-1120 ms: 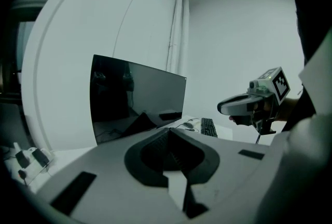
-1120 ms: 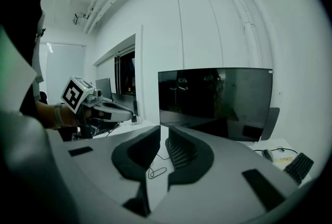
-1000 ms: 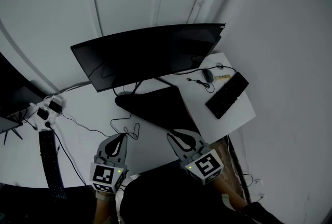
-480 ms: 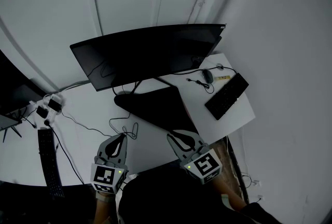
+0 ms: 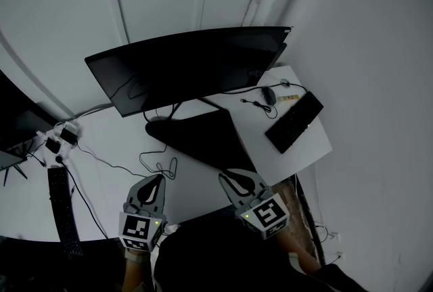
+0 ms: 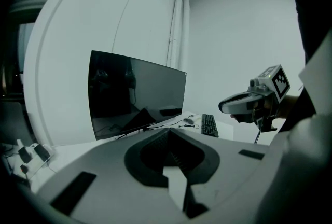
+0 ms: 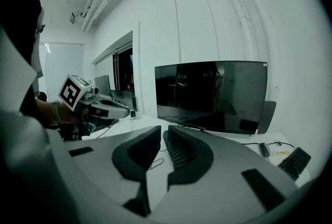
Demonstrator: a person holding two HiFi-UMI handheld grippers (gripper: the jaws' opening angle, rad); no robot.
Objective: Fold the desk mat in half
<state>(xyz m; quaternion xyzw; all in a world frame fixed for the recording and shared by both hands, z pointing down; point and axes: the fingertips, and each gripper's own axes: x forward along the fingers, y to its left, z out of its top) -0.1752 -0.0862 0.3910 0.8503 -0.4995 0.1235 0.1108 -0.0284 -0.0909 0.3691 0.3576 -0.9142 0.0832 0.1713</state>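
Head view, white desk (image 5: 301, 152), black desk mat (image 5: 203, 138) by monitor (image 5: 189, 64), all jaws closed, empty.

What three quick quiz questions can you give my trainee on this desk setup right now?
1. True or false: the right gripper is clamped on the mat.
2. What lies on the desk between the monitor and the keyboard at the right end?
A. a mug
B. a mouse
C. a phone
3. What does the left gripper hold?

Key
1. False: its jaws are nearly together with nothing between them.
2. B.
3. Nothing: its jaws are shut and empty.
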